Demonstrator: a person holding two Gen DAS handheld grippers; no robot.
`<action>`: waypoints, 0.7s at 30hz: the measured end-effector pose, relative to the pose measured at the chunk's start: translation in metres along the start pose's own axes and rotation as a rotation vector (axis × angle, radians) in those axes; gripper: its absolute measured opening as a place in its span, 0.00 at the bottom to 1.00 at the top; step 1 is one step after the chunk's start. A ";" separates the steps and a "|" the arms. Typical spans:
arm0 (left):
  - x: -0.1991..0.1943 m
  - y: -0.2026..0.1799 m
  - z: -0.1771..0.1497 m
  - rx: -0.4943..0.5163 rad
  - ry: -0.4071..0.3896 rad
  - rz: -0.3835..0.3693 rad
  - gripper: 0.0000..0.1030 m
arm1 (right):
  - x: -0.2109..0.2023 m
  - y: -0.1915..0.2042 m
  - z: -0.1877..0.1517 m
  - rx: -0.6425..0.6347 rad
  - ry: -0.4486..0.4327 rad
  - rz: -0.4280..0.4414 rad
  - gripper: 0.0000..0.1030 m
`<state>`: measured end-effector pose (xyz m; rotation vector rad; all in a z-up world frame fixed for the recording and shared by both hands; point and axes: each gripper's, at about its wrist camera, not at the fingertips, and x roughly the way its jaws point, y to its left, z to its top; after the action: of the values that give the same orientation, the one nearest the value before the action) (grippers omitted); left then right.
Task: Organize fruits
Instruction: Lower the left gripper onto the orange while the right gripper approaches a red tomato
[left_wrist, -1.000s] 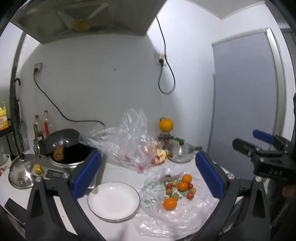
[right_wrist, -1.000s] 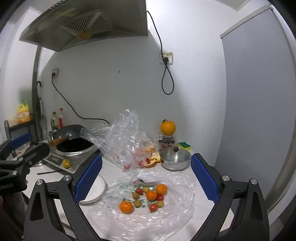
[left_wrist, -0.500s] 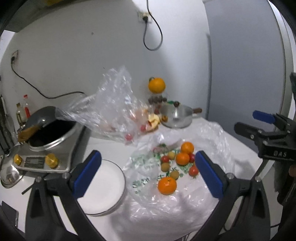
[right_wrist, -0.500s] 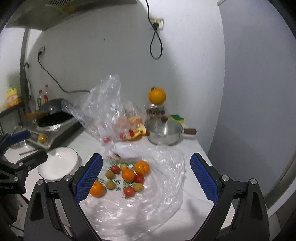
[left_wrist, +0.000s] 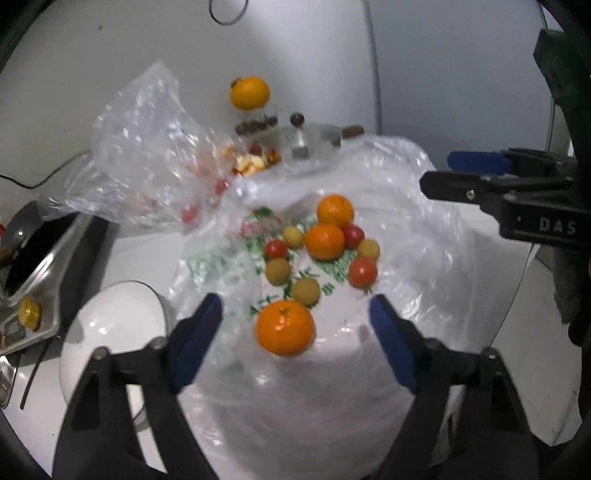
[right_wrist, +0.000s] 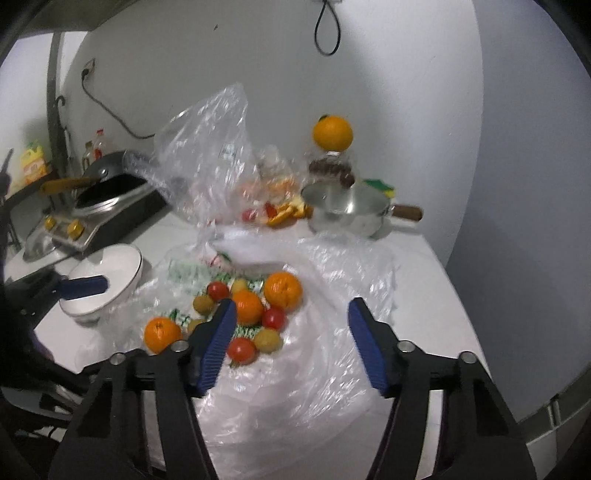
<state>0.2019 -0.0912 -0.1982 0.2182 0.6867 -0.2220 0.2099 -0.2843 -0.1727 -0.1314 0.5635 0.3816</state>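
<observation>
Several small fruits lie on a flat clear plastic bag (left_wrist: 406, 229): mandarins, one nearest me (left_wrist: 285, 327) (right_wrist: 161, 334), red cherry tomatoes (left_wrist: 362, 272) and yellow-green ones (left_wrist: 306, 291). A white bowl (left_wrist: 110, 325) (right_wrist: 110, 273) stands left of the bag. My left gripper (left_wrist: 295, 314) is open and empty, its jaws on either side of the nearest mandarin, just above it. My right gripper (right_wrist: 290, 317) is open and empty, above the right part of the pile; it also shows in the left wrist view (left_wrist: 476, 173).
A crumpled clear bag (right_wrist: 207, 147) with more fruit stands behind. A steel pot (right_wrist: 347, 210) with a lid is at the back right, an orange (right_wrist: 332, 133) on a jar behind it. An induction cooker with a wok (right_wrist: 107, 192) is at the left.
Both grippers have moved forward and down toward the fruit pile. The left one now frames the nearest mandarin. Both stay open.
</observation>
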 end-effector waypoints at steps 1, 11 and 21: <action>0.005 -0.001 -0.001 0.006 0.013 -0.002 0.71 | 0.003 0.000 -0.004 -0.006 0.009 0.014 0.60; 0.038 0.001 -0.006 0.026 0.092 0.015 0.55 | 0.021 0.002 -0.020 -0.025 0.069 0.078 0.59; 0.050 0.005 -0.002 0.077 0.097 -0.014 0.48 | 0.037 0.009 -0.023 -0.034 0.119 0.121 0.46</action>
<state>0.2395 -0.0922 -0.2313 0.2994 0.7773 -0.2531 0.2236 -0.2698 -0.2120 -0.1539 0.6846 0.5032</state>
